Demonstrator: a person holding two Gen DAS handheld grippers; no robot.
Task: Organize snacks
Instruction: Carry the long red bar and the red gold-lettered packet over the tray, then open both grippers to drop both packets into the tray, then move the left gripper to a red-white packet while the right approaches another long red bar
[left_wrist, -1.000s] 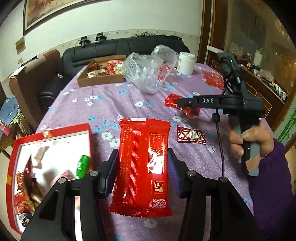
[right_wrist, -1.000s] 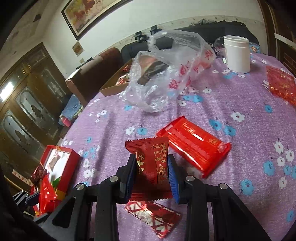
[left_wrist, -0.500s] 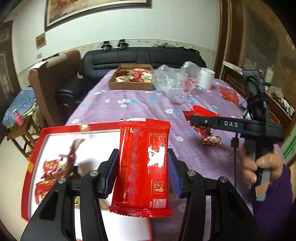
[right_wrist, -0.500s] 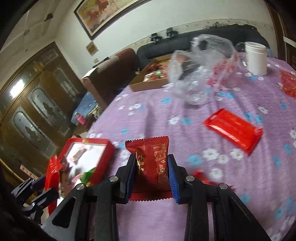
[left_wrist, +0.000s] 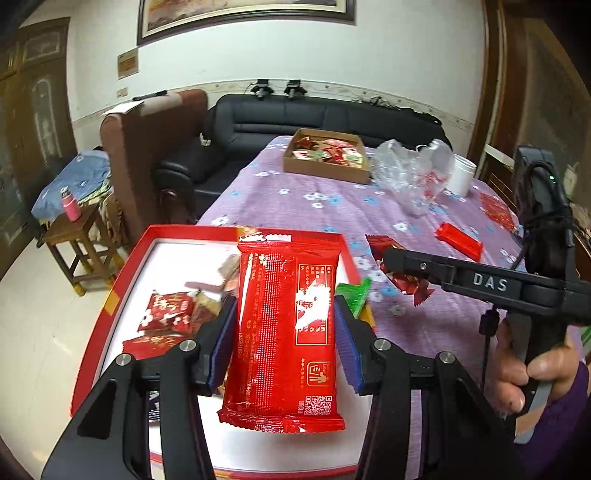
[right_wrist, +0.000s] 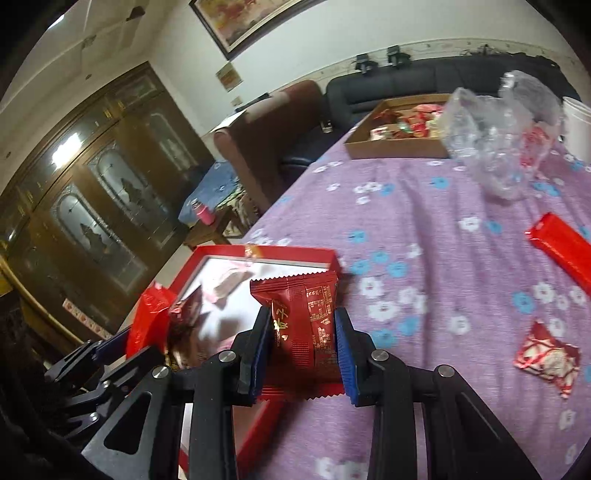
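Note:
My left gripper is shut on a long bright red snack packet, held above the red box with a white inside that holds several small snacks. My right gripper is shut on a small dark red snack packet, hovering over the box's right edge. In the left wrist view the right gripper reaches in from the right, with its dark red packet showing under it. The left gripper shows dark at the lower left of the right wrist view.
On the purple flowered tablecloth lie a long red packet and a small red-and-white packet. Farther back stand a cardboard tray of snacks, a crumpled clear plastic bag and a white cup. Sofa and stool beyond the table's left edge.
Both grippers have swung left with their packets, from over the open tablecloth to over the red box. The loose packets on the cloth now lie off to the right.

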